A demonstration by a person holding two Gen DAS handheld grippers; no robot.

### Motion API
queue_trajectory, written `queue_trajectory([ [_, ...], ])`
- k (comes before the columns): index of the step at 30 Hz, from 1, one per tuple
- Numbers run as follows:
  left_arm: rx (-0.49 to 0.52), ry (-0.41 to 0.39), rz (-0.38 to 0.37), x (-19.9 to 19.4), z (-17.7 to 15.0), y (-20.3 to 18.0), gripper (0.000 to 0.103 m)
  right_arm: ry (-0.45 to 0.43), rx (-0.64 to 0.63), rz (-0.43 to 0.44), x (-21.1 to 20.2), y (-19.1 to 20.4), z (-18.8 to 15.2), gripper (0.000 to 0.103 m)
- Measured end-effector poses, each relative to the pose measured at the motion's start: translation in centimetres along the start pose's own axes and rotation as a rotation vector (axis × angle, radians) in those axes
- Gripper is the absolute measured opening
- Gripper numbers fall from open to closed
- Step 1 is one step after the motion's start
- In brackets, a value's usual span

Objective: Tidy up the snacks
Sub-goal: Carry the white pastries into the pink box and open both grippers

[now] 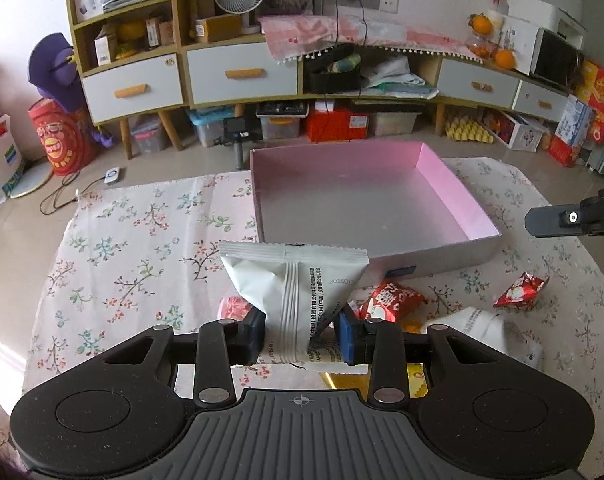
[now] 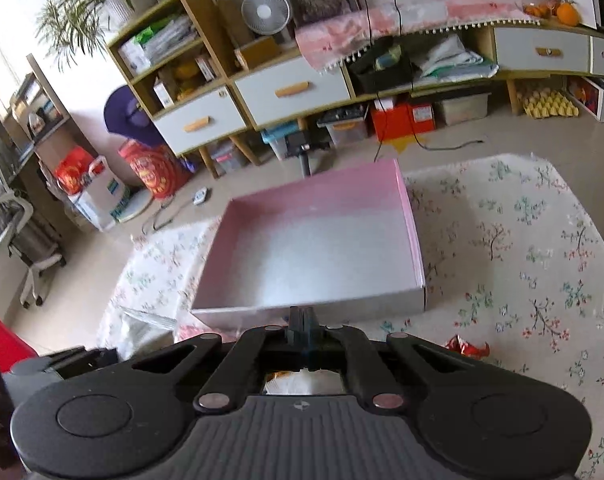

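My left gripper is shut on a white snack packet and holds it upright above the floral cloth, just in front of the empty pink box. Red snack packets and another white packet lie on the cloth to the right, below the box. My right gripper is shut with nothing between its fingers, hovering at the near edge of the pink box. A red packet lies to its right. The right gripper's tip shows in the left wrist view.
The floral cloth covers the low surface on the floor. Behind it stand a wooden cabinet with white drawers, storage bins, a fan and cables. A chair and bags stand at the left.
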State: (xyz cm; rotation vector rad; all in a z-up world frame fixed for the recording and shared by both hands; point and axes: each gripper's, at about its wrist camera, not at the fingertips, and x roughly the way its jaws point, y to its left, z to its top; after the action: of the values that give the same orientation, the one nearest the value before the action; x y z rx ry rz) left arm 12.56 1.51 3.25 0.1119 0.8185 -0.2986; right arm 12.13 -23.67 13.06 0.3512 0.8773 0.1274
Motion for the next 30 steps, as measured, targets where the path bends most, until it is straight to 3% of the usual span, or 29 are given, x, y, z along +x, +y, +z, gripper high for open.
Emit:
queue_trajectory([
  [2,0.007,0.012,-0.004,0.2,-0.3,-0.2,0.033,0.013,0.0,-0.002,0.2,-0.2,0.1,0.0],
  [5,0.026,0.048,-0.01,0.8,-1.0,-0.6,0.033,0.12,0.025,0.01,1.9,-0.9,-0.5,0.001],
  [6,0.033,0.064,-0.013,1.1,-1.3,-0.7,0.033,0.172,0.012,0.003,2.8,-1.1,-0.9,0.026],
  [7,0.037,0.072,-0.014,1.2,-1.4,-0.8,0.033,0.212,-0.002,-0.006,3.6,-1.2,-1.3,0.044],
  [8,0.041,0.08,-0.014,1.3,-1.6,-0.9,0.034,0.235,-0.017,-0.015,4.2,-1.2,-1.6,0.045],
  [11,0.053,0.094,-0.014,1.5,-2.0,-0.9,0.034,0.258,-0.091,-0.049,5.3,-1.1,-2.1,0.044],
  [21,0.067,0.117,-0.008,2.4,-2.6,-0.8,0.034,0.289,-0.263,-0.048,8.1,-1.5,-3.1,0.043],
  [30,0.065,0.131,0.005,3.4,-2.6,-0.6,0.034,0.297,-0.333,-0.038,10.2,-0.9,-4.0,0.031],
])
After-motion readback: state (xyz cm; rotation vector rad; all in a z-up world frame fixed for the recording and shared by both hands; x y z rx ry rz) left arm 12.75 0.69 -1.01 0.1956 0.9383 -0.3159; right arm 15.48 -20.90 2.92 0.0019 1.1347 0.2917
